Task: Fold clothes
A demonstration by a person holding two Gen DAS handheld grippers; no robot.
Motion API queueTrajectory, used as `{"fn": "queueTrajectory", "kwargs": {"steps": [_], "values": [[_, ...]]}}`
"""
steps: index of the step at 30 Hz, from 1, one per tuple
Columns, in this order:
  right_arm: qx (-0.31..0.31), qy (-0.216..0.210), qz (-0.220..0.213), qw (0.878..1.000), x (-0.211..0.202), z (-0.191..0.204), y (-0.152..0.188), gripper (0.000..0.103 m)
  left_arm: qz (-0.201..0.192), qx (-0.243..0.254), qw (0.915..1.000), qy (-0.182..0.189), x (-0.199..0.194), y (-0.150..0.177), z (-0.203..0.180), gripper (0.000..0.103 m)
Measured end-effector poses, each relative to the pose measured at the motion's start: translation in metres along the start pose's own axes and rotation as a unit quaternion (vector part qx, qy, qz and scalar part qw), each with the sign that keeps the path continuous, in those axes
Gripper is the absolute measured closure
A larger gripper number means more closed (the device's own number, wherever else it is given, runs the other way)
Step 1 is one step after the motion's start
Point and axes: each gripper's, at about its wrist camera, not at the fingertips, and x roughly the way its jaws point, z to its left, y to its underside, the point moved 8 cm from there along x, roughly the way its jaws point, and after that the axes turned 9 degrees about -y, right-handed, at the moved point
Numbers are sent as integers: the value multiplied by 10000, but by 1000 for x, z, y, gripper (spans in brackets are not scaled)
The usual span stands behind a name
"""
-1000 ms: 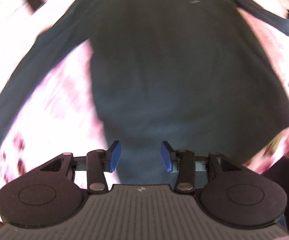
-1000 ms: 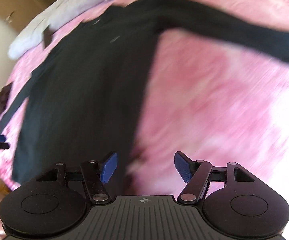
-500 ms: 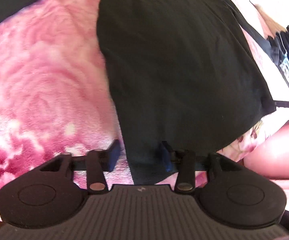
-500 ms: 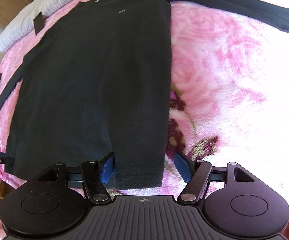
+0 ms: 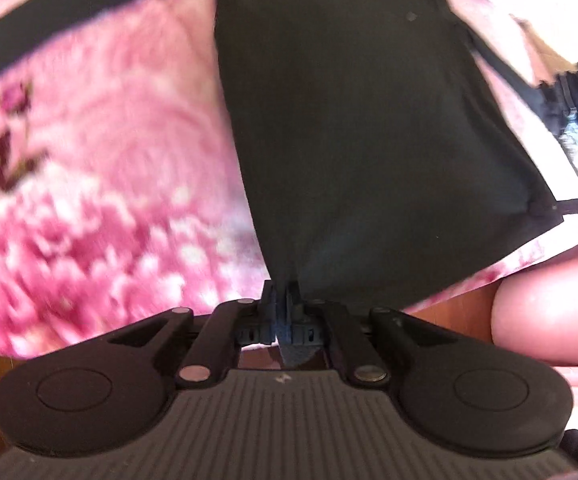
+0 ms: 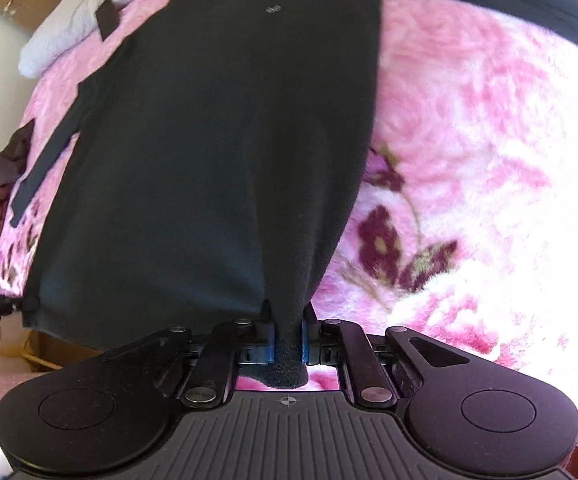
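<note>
Shirt (image 6: 217, 152) hem pinched between both grippers' jaws.

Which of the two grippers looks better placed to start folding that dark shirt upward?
Neither clearly. The left gripper and the right gripper are each shut on a bottom corner of the shirt, which lies flat on the pink blanket, so lifting both together seems best.

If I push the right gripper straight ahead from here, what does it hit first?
The right gripper is already shut on the dark shirt's hem; going forward it would probably just bunch the shirt body against the pink blanket.
</note>
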Motion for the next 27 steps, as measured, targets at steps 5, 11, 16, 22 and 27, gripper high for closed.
{"fn": "queueTrajectory", "kwargs": {"steps": [5, 11, 16, 22, 27], "values": [[-219, 516, 87, 9984, -8, -6, 1, 54, 141, 48, 9993, -332, -14, 21, -5, 94], [-299, 607, 2, 9977, -42, 7, 4, 44, -280, -317, 9977, -535, -72, 19, -13, 85], [-455, 380, -258, 9979, -60, 46, -6, 40, -852, -479, 9921, -790, -122, -4, -22, 73], [-790, 443, -662, 9937, -79, 96, -22, 17, -1280, -36, 9865, -1019, -159, -38, -22, 54], [-704, 986, -1184, 9855, -94, 128, -24, 8, -1541, 727, 9804, -988, -168, -75, -8, 23]]}}
